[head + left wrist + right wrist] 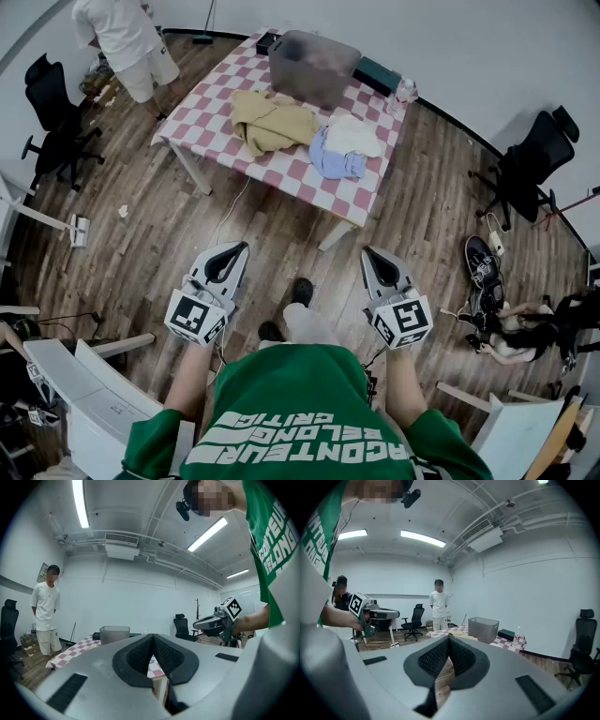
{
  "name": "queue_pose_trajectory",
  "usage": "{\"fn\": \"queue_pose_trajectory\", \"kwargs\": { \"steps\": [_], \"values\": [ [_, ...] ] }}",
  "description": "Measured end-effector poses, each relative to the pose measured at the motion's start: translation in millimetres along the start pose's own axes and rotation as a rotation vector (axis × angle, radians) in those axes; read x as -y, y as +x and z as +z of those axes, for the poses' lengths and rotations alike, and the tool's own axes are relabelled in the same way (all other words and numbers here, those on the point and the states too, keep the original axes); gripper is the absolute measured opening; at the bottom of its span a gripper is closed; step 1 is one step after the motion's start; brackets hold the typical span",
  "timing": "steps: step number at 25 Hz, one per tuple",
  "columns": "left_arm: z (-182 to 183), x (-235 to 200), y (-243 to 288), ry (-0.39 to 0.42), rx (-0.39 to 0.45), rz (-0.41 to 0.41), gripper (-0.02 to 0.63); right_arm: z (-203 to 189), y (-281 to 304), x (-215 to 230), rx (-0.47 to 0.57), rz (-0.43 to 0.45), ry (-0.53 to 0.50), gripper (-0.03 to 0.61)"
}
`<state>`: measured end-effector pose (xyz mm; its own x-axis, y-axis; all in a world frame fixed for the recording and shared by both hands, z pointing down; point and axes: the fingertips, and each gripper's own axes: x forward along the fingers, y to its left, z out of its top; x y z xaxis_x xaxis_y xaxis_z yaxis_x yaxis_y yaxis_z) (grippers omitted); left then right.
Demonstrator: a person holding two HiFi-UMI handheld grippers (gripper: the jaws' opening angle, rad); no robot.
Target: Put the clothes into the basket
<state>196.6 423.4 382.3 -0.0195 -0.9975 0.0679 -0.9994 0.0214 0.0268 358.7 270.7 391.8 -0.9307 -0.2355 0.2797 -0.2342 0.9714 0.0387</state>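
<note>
A grey basket [314, 64] stands at the far end of a pink-and-white checked table [366, 202]. In front of it lie a tan garment [272, 122], a white one [354, 136] and a pale blue one [334, 161]. My left gripper [229, 251] and right gripper [373, 257] are both shut and empty, held well short of the table above the wooden floor. The basket [114, 633] shows small in the left gripper view, past the closed jaws, with the right gripper [199, 624] off to the right. In the right gripper view the basket [483, 628] sits on the table [506, 642].
A person in white [127, 42] stands at the table's far left corner. Black office chairs [56, 122] [530, 169] flank the room. A bottle [405, 92] and a dark box [378, 73] sit beside the basket. Shoes [483, 267] and a seated person [534, 328] are at right.
</note>
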Motion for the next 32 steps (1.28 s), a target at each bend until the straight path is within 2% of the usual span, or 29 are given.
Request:
{"fn": "queue_pose_trajectory", "kwargs": {
  "steps": [11,15,20,32],
  "values": [
    [-9.6,-17.9,22.6,-0.034,-0.034,0.014,0.002,3.6,33.7,9.0,0.005,0.054,-0.008,0.008],
    [-15.2,-30.5,41.5,-0.04,-0.044,0.022,0.003,7.5,53.9,24.6,0.009,0.062,-0.034,0.008],
    [-15.4,-45.6,75.0,-0.029,-0.053,0.024,0.003,11.1,77.6,50.5,0.02,0.081,-0.019,0.008],
    [-16.1,-53.3,146.2,-0.031,-0.081,0.025,0.003,-23.3,117.7,107.4,-0.074,0.126,0.015,0.008]
  ]
}}
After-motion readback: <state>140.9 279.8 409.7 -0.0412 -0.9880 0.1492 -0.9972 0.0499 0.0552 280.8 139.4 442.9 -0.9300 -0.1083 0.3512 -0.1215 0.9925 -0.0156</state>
